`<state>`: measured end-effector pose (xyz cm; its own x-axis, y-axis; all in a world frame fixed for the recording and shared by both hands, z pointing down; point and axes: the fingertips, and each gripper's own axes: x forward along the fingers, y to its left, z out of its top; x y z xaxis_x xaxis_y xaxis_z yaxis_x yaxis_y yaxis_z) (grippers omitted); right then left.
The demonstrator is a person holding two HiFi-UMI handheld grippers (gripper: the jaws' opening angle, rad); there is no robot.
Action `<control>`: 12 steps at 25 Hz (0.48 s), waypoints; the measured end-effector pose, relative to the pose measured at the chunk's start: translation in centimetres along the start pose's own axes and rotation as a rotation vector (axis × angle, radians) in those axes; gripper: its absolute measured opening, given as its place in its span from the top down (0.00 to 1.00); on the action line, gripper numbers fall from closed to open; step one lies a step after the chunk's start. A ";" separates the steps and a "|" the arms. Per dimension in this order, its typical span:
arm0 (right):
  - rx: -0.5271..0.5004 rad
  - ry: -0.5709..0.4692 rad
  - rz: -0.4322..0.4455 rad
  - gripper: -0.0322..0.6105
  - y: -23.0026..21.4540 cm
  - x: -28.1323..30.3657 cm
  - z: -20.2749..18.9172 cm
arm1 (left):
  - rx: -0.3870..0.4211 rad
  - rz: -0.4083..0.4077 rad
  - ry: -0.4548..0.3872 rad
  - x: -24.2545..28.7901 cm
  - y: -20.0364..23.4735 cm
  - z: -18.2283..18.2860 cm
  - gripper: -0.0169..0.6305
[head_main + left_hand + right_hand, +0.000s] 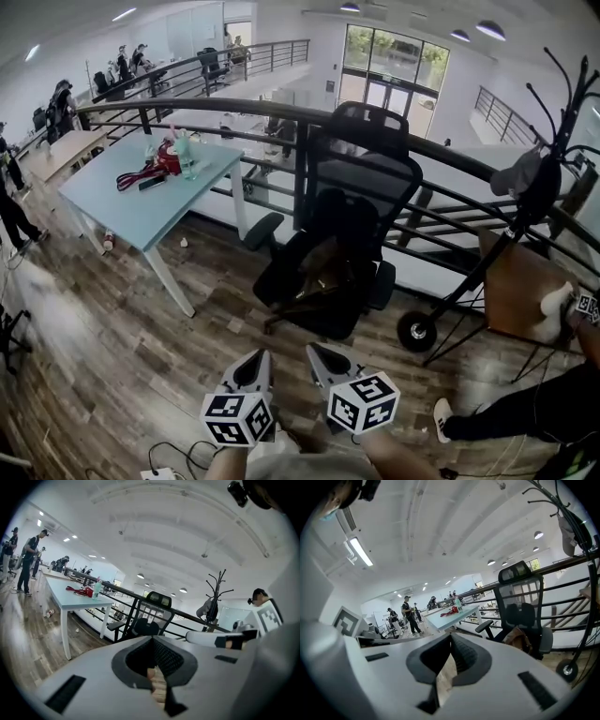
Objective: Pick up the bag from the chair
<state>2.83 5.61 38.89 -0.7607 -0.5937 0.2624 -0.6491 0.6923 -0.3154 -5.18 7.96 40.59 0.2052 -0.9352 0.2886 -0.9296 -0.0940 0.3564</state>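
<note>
A brown bag (323, 269) lies on the seat of a black mesh office chair (361, 178) in the middle of the head view. In the right gripper view the bag (518, 637) rests against the chair back (520, 588). The left gripper view shows only the chair (151, 613); I cannot make out the bag there. My left gripper (257, 359) and right gripper (316, 353) are side by side at the bottom of the head view, well short of the chair. Both are shut and hold nothing, with their jaws meeting at the tips (152, 641) (451, 636).
A light blue table (122, 202) with a red item and a bottle stands left of the chair. A black railing (450, 155) runs behind it. A coat rack (547, 159) and wooden stand (517, 291) are to the right, with a person's leg (511, 408) and floor cables (178, 455).
</note>
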 end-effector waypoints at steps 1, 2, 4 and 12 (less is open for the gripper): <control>0.000 -0.003 -0.002 0.95 0.0 0.8 0.3 | 0.002 -0.005 0.001 0.5 0.6 0.4 0.97; 0.000 -0.007 -0.004 0.95 -0.1 1.6 0.6 | 0.004 -0.009 0.001 0.9 1.1 0.8 0.97; -0.001 -0.014 -0.010 0.95 -0.2 3.1 1.1 | 0.009 -0.016 0.002 1.9 2.2 1.5 0.97; -0.006 -0.033 -0.054 0.95 -1.1 7.6 2.4 | 0.026 -0.050 0.015 5.4 5.7 3.4 0.97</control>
<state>-2.23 -0.65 39.07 -0.7242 -0.6430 0.2490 -0.6891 0.6612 -0.2966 -10.44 1.22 41.13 0.2561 -0.9239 0.2843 -0.9256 -0.1495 0.3478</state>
